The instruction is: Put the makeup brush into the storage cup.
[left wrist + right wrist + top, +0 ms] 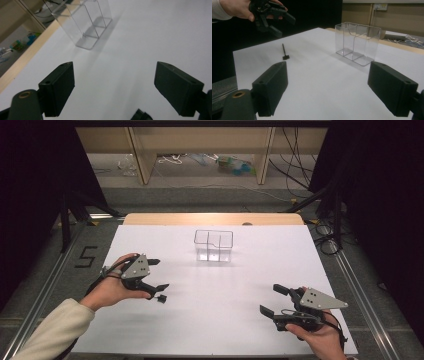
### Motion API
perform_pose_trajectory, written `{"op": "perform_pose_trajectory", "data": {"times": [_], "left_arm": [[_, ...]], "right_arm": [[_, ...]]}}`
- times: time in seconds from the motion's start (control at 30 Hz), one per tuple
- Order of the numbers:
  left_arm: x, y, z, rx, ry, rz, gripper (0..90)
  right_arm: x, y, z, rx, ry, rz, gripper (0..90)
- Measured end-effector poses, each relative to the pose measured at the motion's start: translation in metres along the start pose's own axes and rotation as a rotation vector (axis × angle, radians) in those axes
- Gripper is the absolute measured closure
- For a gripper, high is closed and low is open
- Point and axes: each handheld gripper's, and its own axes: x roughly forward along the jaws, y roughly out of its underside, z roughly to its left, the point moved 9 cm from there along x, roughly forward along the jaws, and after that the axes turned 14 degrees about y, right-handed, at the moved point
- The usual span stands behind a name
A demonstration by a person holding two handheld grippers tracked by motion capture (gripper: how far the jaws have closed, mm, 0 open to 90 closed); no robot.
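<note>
Left gripper point(156, 274) is hovering at centre left of the high view, jaws standing wide with nothing between them. Right gripper point(274, 299) is waiting at lower right, jaws likewise wide and empty.

A small black pin-like part point(284, 52) is lying flat on the white table point(235, 285), just beside the left gripper's lower jaw in the high view; in the right gripper view it is sitting left of centre, under that gripper.

The clear divided box point(214, 245) is standing upright at upper centre, well apart from both grippers.

Risks, as a judgement: the part is thin and lying low, so closing jaws may be skidding it away or flicking it off the table. A careless sweep toward the light box could be tipping it.
</note>
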Motion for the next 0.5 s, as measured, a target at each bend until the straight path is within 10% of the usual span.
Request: {"op": "perform_pose_trajectory", "data": {"times": [0.17,0.4,0.5], "left_arm": [[0.003,0.017,0.003,0.092,0.049,0.169,18.6],[0.005,0.028,0.003,0.125,0.103,0.27,19.3],[0.001,0.042,0.005,0.189,0.153,0.421,20.5]], "right_arm": [[0.001,-0.001,0.002,0.01,-0.014,-0.013,17.6],[0.001,-0.001,0.002,0.009,-0.015,-0.011,17.8],[0.002,-0.002,0.001,-0.001,-0.013,-0.024,17.9]]}}
